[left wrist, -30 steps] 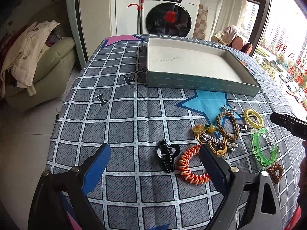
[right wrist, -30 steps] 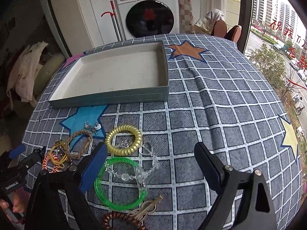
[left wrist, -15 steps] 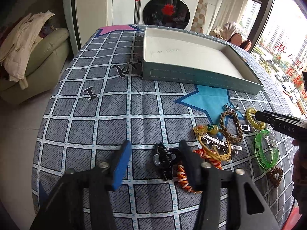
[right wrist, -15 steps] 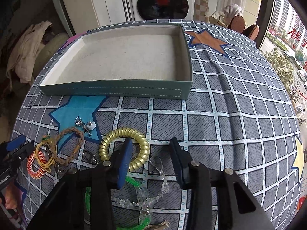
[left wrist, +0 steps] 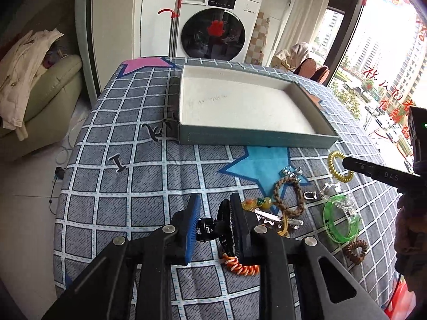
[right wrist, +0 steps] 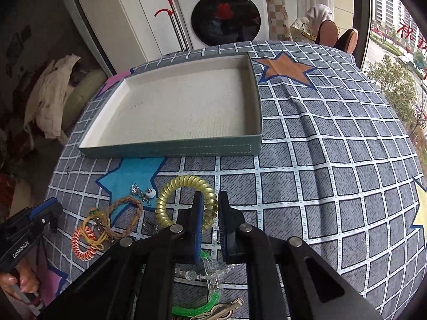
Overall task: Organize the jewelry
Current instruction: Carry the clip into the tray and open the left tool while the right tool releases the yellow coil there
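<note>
My left gripper (left wrist: 213, 213) is closing its jaws on a black hair claw (left wrist: 209, 229), which is pinched between the blue pads just above the cloth. An orange coil tie (left wrist: 240, 266) lies under its right finger. In the right wrist view my right gripper (right wrist: 210, 213) is closing on the near side of a gold coil hair tie (right wrist: 184, 197), and the coil's edge sits between the pads. From the left wrist view the gold tie (left wrist: 339, 168) hangs at the right gripper's tip (left wrist: 347, 164). The teal tray (left wrist: 253, 136) with a cream floor sits behind, with nothing in it.
Loose pieces lie between the grippers: a braided brown bracelet (left wrist: 289, 194), a green bangle (left wrist: 340, 221), a silver clip (left wrist: 277, 217), a small brown coil (left wrist: 355, 250), a clear bead bracelet (right wrist: 202, 274). The checked tablecloth drops off at the left; a washing machine (left wrist: 213, 26) stands beyond.
Both grippers went from wide open to nearly closed. The left one came in around the black hair claw, the right one around the gold coil tie, and both rose slightly.
</note>
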### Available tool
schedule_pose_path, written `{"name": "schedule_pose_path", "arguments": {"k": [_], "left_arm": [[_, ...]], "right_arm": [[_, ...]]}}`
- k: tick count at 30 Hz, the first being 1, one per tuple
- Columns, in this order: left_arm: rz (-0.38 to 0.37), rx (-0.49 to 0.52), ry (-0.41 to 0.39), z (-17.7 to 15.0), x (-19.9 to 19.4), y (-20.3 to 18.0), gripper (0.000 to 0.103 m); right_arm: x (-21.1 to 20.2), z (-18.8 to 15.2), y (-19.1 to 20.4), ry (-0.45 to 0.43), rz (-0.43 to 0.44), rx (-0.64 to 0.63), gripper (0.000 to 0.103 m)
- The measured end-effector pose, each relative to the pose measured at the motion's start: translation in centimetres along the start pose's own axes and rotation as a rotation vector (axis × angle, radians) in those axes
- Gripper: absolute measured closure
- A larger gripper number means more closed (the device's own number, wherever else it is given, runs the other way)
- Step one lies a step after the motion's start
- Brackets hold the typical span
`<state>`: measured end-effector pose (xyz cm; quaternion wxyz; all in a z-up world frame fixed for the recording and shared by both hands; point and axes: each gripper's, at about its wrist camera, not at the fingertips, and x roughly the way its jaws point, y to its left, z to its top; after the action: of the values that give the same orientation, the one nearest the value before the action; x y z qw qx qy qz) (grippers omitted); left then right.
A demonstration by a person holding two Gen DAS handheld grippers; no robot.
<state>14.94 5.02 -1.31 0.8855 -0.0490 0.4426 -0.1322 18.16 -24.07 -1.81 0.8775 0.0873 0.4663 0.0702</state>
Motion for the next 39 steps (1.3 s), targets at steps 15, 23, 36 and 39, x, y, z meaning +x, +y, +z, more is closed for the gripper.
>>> {"name": "schedule_pose_path", "arguments": {"k": [15, 23, 36, 39], "left_arm": [[-0.003, 0.070, -0.099, 11.0, 2.7, -2.7, 0.060], [0.045, 0.067, -0.039, 14.8, 9.8, -3.3, 0.060], [0.186, 0.140, 0.034, 13.2, 15.8, -3.7, 0.060], [0.216, 0.143, 0.025, 12.9, 16.1, -3.8, 0.037]], "right_arm": [[1.0, 7.9, 0.8, -0.062, 0.034, 0.013, 0.091], [6.0, 10.9, 0.5, -0.041, 0.004, 0.043, 0.091], [11.2, 10.7, -0.2, 0.022, -0.067, 0.048, 0.091], [11.2, 10.4, -0.1, 0.012, -0.070, 0.046, 0.087]]}}
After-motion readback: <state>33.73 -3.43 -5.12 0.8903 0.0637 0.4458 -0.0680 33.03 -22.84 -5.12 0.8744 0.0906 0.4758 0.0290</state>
